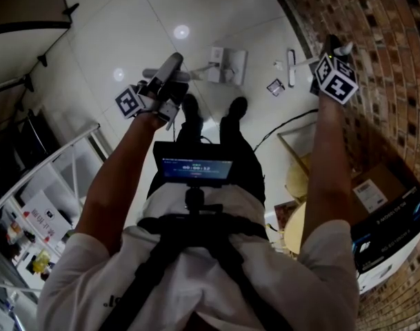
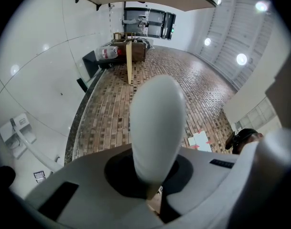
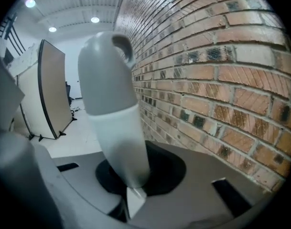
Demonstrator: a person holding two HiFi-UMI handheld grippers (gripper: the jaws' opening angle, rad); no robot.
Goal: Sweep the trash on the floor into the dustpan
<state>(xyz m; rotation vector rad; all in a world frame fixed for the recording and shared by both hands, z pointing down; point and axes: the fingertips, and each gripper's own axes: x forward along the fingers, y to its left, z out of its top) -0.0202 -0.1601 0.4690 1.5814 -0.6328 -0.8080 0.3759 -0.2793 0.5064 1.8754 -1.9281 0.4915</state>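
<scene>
In the head view my left gripper (image 1: 170, 81) is shut on a grey-white handle (image 1: 167, 73). A thin rod runs from there toward the white dustpan (image 1: 227, 65) on the pale floor. My right gripper (image 1: 328, 52), beside the brick wall, is shut on the broom handle (image 3: 109, 94), which is grey-topped with a hang hole. The white broom head (image 1: 291, 67) rests on the floor. A flat scrap of trash (image 1: 275, 87) lies between dustpan and broom, with a small bit (image 1: 278, 64) beyond it. In the left gripper view the rounded handle (image 2: 157, 123) rises from the jaws, and the dustpan (image 2: 18, 132) shows at far left.
The brick wall (image 1: 375, 33) runs along the right. Cardboard boxes (image 1: 385, 205) and a black cable (image 1: 285, 126) lie by it. A metal rack with goods (image 1: 44, 198) stands at the left. The person's shoes (image 1: 213, 109) are just short of the dustpan.
</scene>
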